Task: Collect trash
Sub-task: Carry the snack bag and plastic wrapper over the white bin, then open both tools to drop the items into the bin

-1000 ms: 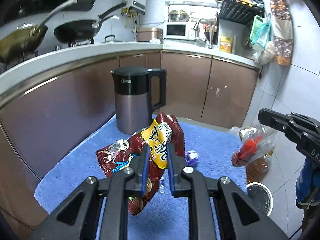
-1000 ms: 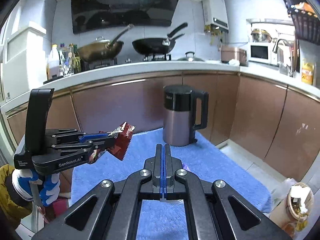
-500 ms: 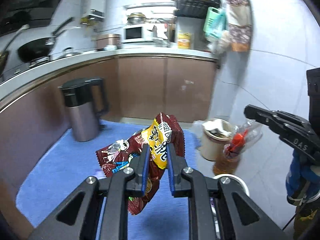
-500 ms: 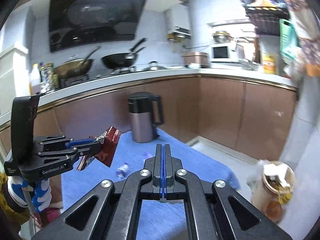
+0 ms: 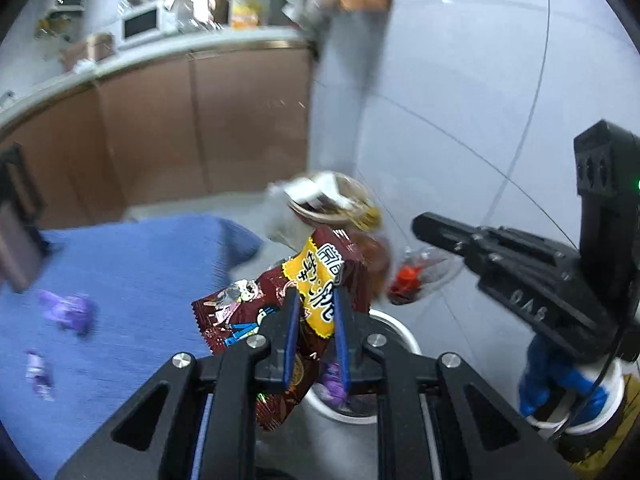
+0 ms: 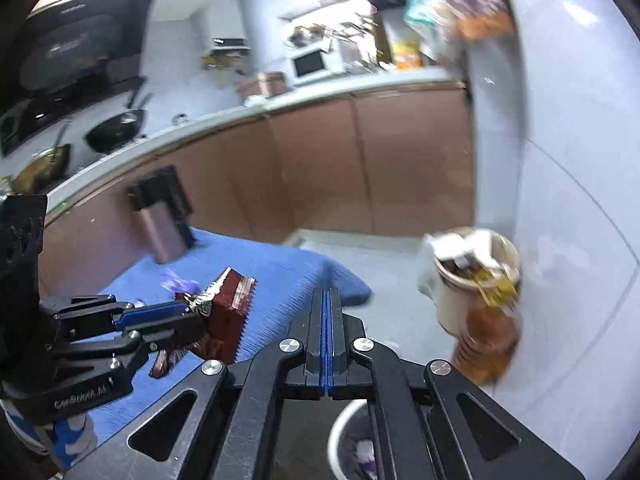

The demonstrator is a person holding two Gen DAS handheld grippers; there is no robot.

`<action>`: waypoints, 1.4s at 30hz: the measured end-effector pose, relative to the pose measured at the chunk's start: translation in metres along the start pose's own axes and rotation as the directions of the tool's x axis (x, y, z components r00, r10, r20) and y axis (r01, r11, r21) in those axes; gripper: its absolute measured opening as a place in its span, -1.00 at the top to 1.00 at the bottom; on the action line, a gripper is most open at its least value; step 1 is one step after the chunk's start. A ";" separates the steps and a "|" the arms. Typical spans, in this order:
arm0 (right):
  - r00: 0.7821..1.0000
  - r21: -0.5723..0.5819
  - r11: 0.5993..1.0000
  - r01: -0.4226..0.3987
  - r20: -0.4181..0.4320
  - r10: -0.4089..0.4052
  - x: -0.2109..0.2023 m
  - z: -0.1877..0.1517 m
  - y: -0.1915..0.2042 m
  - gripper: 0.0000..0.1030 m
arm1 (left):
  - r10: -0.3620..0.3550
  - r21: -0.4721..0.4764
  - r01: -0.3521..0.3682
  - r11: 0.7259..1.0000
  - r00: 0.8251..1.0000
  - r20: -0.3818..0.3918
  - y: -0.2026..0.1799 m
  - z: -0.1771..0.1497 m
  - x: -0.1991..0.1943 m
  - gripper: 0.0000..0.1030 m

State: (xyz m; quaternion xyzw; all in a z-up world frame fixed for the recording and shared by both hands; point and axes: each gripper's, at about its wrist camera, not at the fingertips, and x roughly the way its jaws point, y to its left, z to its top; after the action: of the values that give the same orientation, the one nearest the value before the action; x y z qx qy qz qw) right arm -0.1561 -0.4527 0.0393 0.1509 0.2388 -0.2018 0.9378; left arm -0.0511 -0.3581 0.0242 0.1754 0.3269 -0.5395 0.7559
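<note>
With the left hand-held gripper (image 5: pixel 314 332) clamped on the snack wrapper (image 5: pixel 280 304) above the white bin (image 5: pixel 394 328) — right hand-held gripper (image 6: pixel 327 340) clenched empty — centre it over the opening before letting go.

Motion blur smears the counter clutter (image 5: pixel 180 12) and the purple scraps (image 5: pixel 68 312) on the blue cloth (image 5: pixel 140 264); what they are cannot be told. The kettle (image 5: pixel 16 236) is cut by the left edge. The snack wrapper (image 5: pixel 316 292) hides the lower part of the tan bin (image 5: pixel 332 200) and part of the white bin's rim (image 5: pixel 396 328). In the right wrist view the white bin (image 6: pixel 340 428) sits mostly behind the gripper frame, contents indistinct.
</note>
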 end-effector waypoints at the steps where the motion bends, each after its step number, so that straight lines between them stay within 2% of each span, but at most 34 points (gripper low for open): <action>1: 1.000 0.014 1.000 0.015 -0.011 -0.015 0.003 -0.006 -0.008 0.99 | -0.018 -0.004 0.018 1.000 1.000 -0.018 -0.004 0.000 0.009 0.70; 6: 0.994 0.077 0.994 0.084 -0.077 -0.078 0.017 -0.037 -0.042 0.99 | -0.074 -0.020 0.072 0.997 0.992 -0.101 -0.021 -0.002 0.052 0.69; 15: 0.980 0.204 0.969 0.140 -0.170 -0.106 0.040 -0.073 -0.087 0.88 | -0.145 -0.059 0.135 0.989 0.969 -0.200 -0.030 -0.011 0.097 0.64; 17: 0.979 0.217 0.965 0.144 -0.174 -0.107 0.041 -0.075 -0.092 0.70 | -0.143 -0.058 0.134 0.989 0.968 -0.204 -0.031 -0.012 0.098 0.64; 21: 0.978 0.220 0.963 0.156 -0.174 -0.119 0.041 -0.076 -0.093 0.55 | -0.141 -0.059 0.132 0.990 0.969 -0.204 -0.032 -0.012 0.098 0.61; 25: 0.976 0.206 0.964 0.169 -0.170 -0.135 0.039 -0.075 -0.092 0.35 | -0.132 -0.066 0.122 0.990 0.974 -0.182 -0.027 -0.012 0.091 0.24; 28: 0.976 0.206 0.963 0.171 -0.168 -0.137 0.038 -0.075 -0.090 0.32 | -0.127 -0.070 0.117 0.991 0.978 -0.166 -0.022 -0.011 0.083 0.22; 32: 0.976 0.201 0.964 0.172 -0.165 -0.140 0.036 -0.073 -0.087 0.23 | -0.105 -0.071 0.096 0.993 0.984 -0.142 -0.015 -0.011 0.071 0.22; 35: 0.978 0.194 0.967 0.168 -0.157 -0.138 0.032 -0.070 -0.082 0.21 | -0.063 -0.066 0.056 0.996 0.992 -0.109 -0.011 -0.012 0.056 0.22; 39: 0.983 0.183 0.972 0.151 -0.132 -0.128 0.025 -0.061 -0.074 0.07 | 0.019 -0.064 -0.022 0.998 0.999 -0.046 -0.002 -0.013 0.027 0.20; 42: 0.987 0.164 0.977 0.136 -0.107 -0.119 0.017 -0.052 -0.063 -0.04 | 0.109 -0.073 -0.109 0.991 0.994 0.007 0.006 -0.016 0.005 0.12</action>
State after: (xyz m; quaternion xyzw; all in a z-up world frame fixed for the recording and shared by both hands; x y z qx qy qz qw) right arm -0.1911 -0.4928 -0.0251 0.2246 0.2749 -0.2737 0.8939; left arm -0.0492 -0.3490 0.0088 0.1624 0.3322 -0.4860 0.7919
